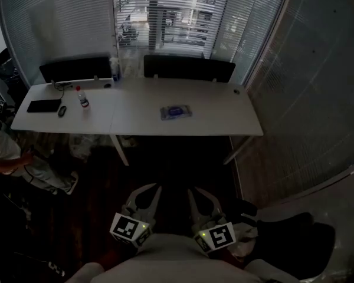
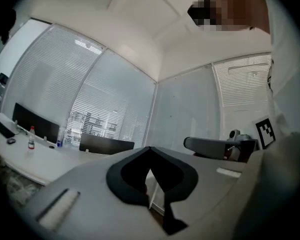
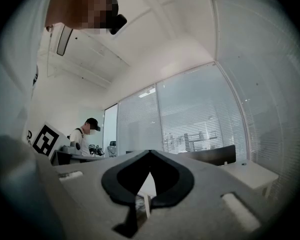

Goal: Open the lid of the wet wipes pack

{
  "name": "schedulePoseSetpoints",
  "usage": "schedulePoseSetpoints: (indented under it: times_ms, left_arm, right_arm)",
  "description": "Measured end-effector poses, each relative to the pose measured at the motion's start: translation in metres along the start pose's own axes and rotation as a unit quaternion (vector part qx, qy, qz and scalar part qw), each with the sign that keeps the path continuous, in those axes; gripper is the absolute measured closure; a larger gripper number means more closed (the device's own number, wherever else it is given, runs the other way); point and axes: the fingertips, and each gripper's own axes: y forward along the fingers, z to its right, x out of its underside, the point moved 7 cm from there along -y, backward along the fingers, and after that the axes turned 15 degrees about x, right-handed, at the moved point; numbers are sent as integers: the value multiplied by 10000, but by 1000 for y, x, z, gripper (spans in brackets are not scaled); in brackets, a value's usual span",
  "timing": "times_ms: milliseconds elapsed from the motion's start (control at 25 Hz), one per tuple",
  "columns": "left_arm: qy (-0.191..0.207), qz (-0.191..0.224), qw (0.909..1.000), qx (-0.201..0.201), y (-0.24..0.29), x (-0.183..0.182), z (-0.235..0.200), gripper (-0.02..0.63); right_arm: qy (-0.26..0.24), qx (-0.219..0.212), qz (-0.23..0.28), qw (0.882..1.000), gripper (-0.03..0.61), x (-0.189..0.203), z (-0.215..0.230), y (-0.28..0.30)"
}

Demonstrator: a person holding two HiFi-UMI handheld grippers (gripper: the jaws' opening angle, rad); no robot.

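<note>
The wet wipes pack point(image 1: 176, 112), pale with a blue label, lies flat on the white desk point(image 1: 212, 119), a little right of its middle, with its lid down. Both grippers are held low near my body, far from the desk. My left gripper point(image 1: 152, 188) and right gripper point(image 1: 194, 191) point toward the desk, side by side. In the left gripper view the left gripper point(image 2: 150, 149) has its jaws meeting at the tip with nothing between them. The right gripper point(image 3: 150, 152) looks the same in its own view. Neither gripper view shows the pack.
On the desk's left end lie a black keyboard point(image 1: 44, 105), a mouse point(image 1: 62, 111) and a small bottle point(image 1: 82, 99). Black screens point(image 1: 189, 68) line the far edge. A dark chair point(image 1: 295, 234) stands at my right. A person point(image 1: 6, 158) is at the left.
</note>
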Motion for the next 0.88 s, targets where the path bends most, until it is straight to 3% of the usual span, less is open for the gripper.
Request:
schedulePoseSetpoints:
  times_ms: [200,560,880]
  left_arm:
    - [53,70,9999,81,11,2,6,611]
    - [78,-187,9997,139,55,14,29,611]
    - [135,-309,9991,262,102,25,51,611]
  right_arm:
    - [320,-87,145,9993,578,-3,10,-3]
    - [593,-31,143,9981,578,1,57,-13]
    - [765,267,116,9966,578,7,111,-26]
